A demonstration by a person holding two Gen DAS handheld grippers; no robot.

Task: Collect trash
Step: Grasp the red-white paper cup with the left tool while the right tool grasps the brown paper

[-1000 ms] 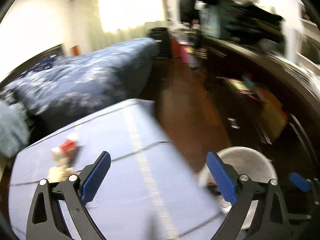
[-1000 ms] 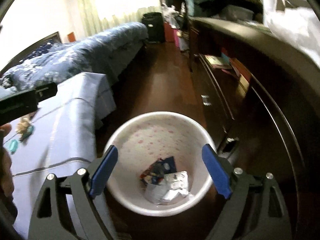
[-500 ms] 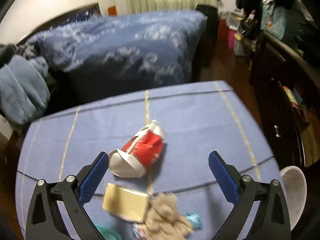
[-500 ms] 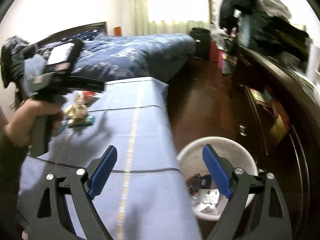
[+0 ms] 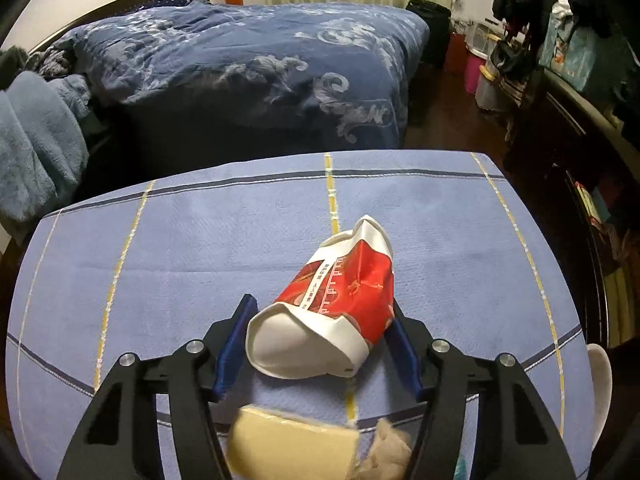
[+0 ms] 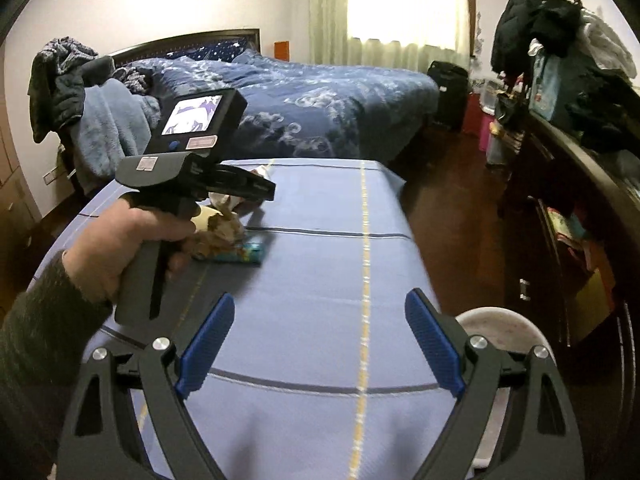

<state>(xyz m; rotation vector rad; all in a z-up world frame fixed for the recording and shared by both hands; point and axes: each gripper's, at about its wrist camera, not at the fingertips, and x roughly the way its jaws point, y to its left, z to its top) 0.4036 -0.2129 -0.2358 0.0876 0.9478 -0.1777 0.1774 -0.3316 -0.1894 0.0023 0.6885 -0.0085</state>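
A crushed red and white paper cup (image 5: 332, 312) lies on its side on the blue table cloth (image 5: 200, 248). My left gripper (image 5: 320, 336) is around the cup, its blue pads close on both sides; the right pad touches it, a small gap shows on the left. A tan card piece (image 5: 292, 444) and crumpled brown paper (image 5: 388, 452) lie under the gripper. My right gripper (image 6: 320, 340) is open and empty above the table's near part. The white trash bin (image 6: 500, 328) stands on the floor at the right. The left gripper body (image 6: 188, 176) shows over the trash pile (image 6: 224, 236).
A bed with a blue quilt (image 5: 260, 60) stands behind the table. A dark dresser (image 6: 568, 220) with clothes piled on it runs along the right. Brown wooden floor (image 6: 448, 208) lies between table and dresser. A teal wrapper (image 6: 244, 256) lies by the pile.
My left gripper swung from the bin side to the table, moved forward onto the red cup and closed in around it. My right gripper moved away from the bin to above the table.
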